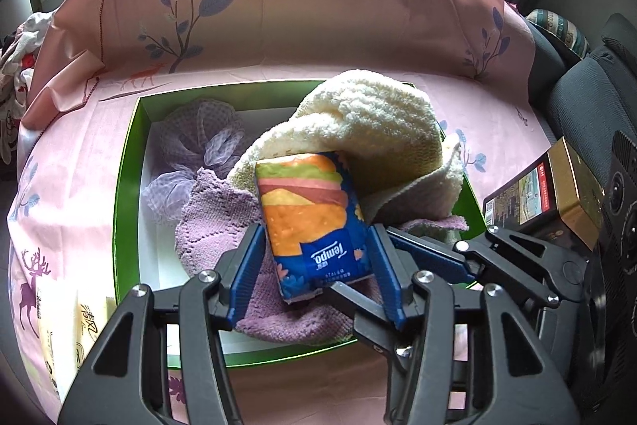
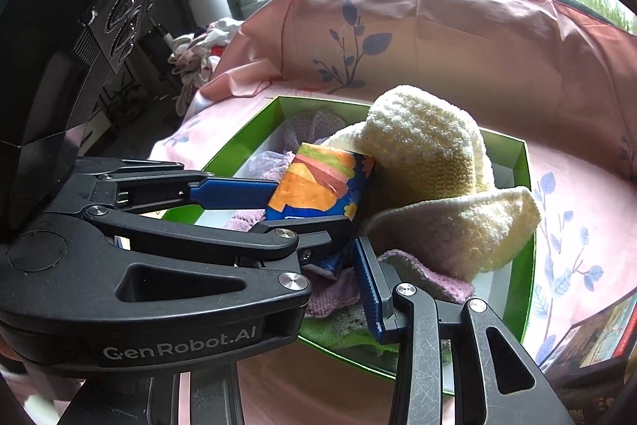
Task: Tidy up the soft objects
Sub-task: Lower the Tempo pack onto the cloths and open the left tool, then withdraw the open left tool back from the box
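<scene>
A blue Tempo tissue pack [image 1: 310,222] with a burger print stands tilted over the green box [image 1: 127,154], leaning on a cream knitted cloth [image 1: 378,122]. My left gripper [image 1: 314,265] is shut on it, a blue pad on each side. My right gripper [image 1: 362,261] comes in from the right and closes on the pack's lower right corner. In the right wrist view the pack [image 2: 318,182] sits between the left gripper's fingers [image 2: 239,192]. My own right pad [image 2: 368,285] touches its lower end, and the other finger is hidden. A purple knit cloth [image 1: 215,210] and a lilac mesh puff [image 1: 199,142] lie in the box.
The box rests on a pink cloth [image 1: 79,166] printed with deer and leaves, which rises behind as a backdrop. A dark and gold carton [image 1: 549,194] lies to the right, a pale tissue packet [image 1: 67,325] at front left, a heap of clothes [image 1: 16,50] far left.
</scene>
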Demonstrator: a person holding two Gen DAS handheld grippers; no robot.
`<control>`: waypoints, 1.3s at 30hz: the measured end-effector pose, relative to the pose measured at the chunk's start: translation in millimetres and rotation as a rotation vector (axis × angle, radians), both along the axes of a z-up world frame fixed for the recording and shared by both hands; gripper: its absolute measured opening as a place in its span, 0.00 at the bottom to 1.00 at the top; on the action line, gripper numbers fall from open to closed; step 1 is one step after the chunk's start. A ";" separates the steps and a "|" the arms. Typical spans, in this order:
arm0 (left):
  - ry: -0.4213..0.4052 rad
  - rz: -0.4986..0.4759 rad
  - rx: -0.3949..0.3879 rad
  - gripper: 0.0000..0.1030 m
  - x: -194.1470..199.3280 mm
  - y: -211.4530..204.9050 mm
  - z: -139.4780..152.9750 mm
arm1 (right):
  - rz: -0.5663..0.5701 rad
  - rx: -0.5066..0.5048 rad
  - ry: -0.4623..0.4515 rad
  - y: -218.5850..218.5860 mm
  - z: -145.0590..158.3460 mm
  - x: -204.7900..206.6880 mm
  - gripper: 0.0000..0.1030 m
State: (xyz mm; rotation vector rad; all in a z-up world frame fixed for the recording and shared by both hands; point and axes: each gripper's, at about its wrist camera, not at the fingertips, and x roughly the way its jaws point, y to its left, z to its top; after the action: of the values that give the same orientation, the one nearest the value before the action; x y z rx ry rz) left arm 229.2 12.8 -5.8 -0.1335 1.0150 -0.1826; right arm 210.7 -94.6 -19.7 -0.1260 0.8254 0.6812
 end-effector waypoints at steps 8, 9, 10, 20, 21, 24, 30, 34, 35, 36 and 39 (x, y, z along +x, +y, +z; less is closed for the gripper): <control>-0.038 0.016 0.088 0.70 -16.9 0.8 11.3 | -0.054 -0.013 -0.003 -10.7 6.3 -11.6 0.39; -0.042 0.017 0.101 0.70 -20.0 0.6 12.7 | -0.061 -0.015 -0.006 -12.3 7.9 -14.6 0.42; -0.045 0.020 0.111 0.72 -23.0 0.7 13.6 | -0.069 -0.015 -0.011 -14.0 9.5 -17.9 0.50; -0.069 0.077 0.108 0.88 -57.6 10.6 26.7 | -0.151 -0.015 -0.050 -35.9 24.1 -50.2 0.60; -0.072 0.085 0.109 0.90 -61.7 11.3 29.0 | -0.162 -0.013 -0.050 -38.4 25.9 -52.8 0.60; -0.092 0.089 0.120 0.96 -76.4 11.2 36.7 | -0.199 -0.019 -0.065 -43.7 31.4 -61.4 0.72; -0.091 0.084 0.159 0.99 -96.8 7.7 46.2 | -0.279 -0.052 -0.082 -49.5 41.8 -72.4 0.79; -0.047 0.089 0.109 0.99 -104.4 12.8 46.9 | -0.318 -0.065 -0.065 -54.1 44.7 -77.6 0.80; -0.038 0.097 0.101 0.99 -106.6 14.1 47.4 | -0.325 -0.060 -0.057 -55.8 45.3 -78.7 0.80; -0.028 0.111 0.099 0.99 -108.4 16.0 47.6 | -0.331 -0.055 -0.050 -57.4 46.1 -79.8 0.80; -0.021 0.146 0.095 0.99 -113.3 21.4 50.5 | -0.351 -0.053 -0.047 -61.4 49.8 -82.4 0.80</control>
State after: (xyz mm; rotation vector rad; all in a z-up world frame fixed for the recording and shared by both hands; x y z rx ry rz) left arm 115.9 34.2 44.6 -0.1183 0.9876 -0.0029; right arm 128.3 -156.0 30.1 -0.0431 0.7958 0.3253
